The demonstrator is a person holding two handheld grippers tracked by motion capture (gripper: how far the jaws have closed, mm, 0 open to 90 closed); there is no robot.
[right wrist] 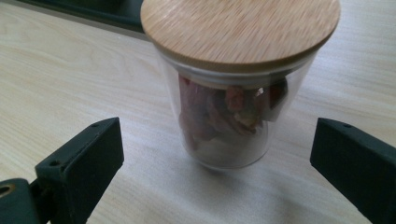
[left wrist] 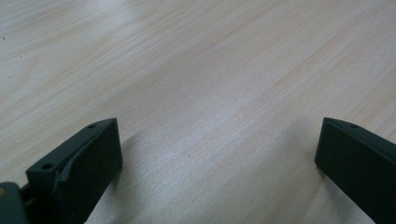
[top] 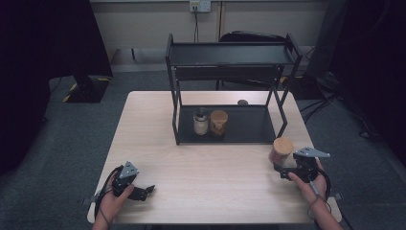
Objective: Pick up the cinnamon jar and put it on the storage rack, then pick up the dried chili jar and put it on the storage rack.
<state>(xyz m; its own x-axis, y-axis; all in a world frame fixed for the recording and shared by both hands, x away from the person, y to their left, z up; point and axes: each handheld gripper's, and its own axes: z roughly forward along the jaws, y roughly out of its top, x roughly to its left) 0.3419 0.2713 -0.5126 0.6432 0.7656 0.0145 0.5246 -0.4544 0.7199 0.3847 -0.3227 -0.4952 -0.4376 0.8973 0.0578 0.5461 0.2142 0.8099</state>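
The glass jar stands upright on the counter near its right edge, just in front of the right front corner of the black rack. It has a flat wooden lid and reddish-brown pieces inside, seen through the clear wall. In the right gripper view it sits between the 2 black jaws of the right tongs, which are spread wide with bare counter showing on both sides of the glass, so nothing grips the jar. From the high view the right tongs are held low just behind the jar, in the person's right hand.

On the rack's lower shelf stand 2 more jars side by side: a pale one with a dark lid and a brown one with a wooden lid. The upper shelf carries nothing visible.

Well apart, at the counter's left front corner, the left tongs rest low over the wood in the left hand. In the left gripper view their jaws are spread wide over bare counter.
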